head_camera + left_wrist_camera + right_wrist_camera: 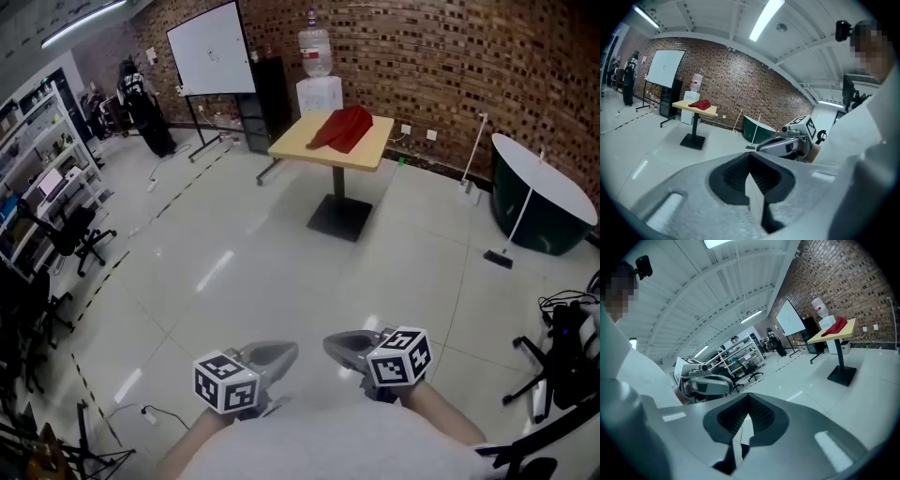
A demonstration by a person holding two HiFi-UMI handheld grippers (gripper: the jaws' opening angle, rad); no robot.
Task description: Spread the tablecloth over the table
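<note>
A red tablecloth (341, 127) lies bunched on a light wooden table (314, 145) far ahead by the brick wall. The same red tablecloth (700, 104) shows small in the left gripper view, and the red tablecloth (835, 326) again at the right of the right gripper view. Both grippers are held close to the person's body, far from the table. My left gripper (277, 353) and my right gripper (341, 347) point toward each other, each shut with nothing between the jaws.
A water dispenser (317, 70) and a whiteboard (212, 49) stand behind the table. A dark round tub (536, 197) with a mop (518, 217) is at the right. Office chairs (77, 237) and shelves line the left. Cables lie on the floor (234, 272) near my feet.
</note>
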